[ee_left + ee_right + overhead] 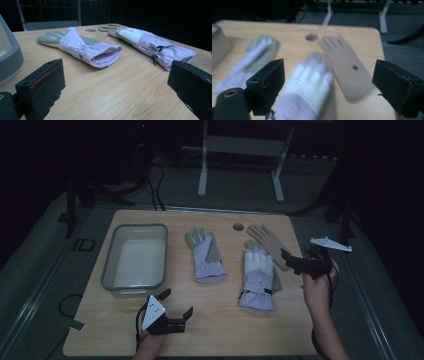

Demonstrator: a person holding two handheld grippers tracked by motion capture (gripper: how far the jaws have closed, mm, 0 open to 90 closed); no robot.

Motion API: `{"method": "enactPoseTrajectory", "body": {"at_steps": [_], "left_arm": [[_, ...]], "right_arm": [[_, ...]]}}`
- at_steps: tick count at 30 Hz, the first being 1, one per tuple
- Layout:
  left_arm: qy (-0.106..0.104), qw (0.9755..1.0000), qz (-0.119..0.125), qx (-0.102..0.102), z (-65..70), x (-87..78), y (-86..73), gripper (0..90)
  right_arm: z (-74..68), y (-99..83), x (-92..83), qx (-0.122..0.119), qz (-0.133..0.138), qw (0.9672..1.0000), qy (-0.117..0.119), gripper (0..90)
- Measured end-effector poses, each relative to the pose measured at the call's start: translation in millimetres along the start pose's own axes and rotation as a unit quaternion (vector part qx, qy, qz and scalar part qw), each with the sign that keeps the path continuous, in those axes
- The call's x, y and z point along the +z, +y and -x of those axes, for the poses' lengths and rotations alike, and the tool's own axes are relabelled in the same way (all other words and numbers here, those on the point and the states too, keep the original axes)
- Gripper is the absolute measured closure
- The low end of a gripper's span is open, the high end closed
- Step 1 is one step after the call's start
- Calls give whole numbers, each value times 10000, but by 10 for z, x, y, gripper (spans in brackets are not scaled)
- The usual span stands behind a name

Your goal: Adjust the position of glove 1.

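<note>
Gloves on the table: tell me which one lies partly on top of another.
The white-fingered lilac glove at the right; it overlaps the flat tan glove. The grey-fingered lilac glove lies alone.

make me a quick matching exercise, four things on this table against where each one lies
Things:
1. grey plastic bin
2. lilac glove with grey palm
3. lilac glove with white fingers
4. flat tan hand-shaped cutout

Places:
A. partly under another glove, far right
B. left end of the table
C. middle, beside the bin
D. overlapping the tan piece

Pairs: 1-B, 2-C, 3-D, 4-A
</note>
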State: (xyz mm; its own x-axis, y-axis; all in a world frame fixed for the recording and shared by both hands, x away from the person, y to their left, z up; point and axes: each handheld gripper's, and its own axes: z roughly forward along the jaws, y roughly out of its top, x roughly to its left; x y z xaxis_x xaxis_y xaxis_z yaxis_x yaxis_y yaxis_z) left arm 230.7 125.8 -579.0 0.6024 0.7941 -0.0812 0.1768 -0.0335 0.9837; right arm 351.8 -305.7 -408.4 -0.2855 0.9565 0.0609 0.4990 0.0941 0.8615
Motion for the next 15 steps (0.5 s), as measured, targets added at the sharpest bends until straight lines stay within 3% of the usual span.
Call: {"method": "enactPoseTrajectory", "body": {"at_steps": [2,15], "left_arm": [[0,10000,1,2,0,0,0,14],[-35,10000,-39,3,-1,3,2,14]], "right_arm": [[-101,100,26,-180,17,9998,40,109],[-749,530,372,-537,-135,9964,640,109]]}}
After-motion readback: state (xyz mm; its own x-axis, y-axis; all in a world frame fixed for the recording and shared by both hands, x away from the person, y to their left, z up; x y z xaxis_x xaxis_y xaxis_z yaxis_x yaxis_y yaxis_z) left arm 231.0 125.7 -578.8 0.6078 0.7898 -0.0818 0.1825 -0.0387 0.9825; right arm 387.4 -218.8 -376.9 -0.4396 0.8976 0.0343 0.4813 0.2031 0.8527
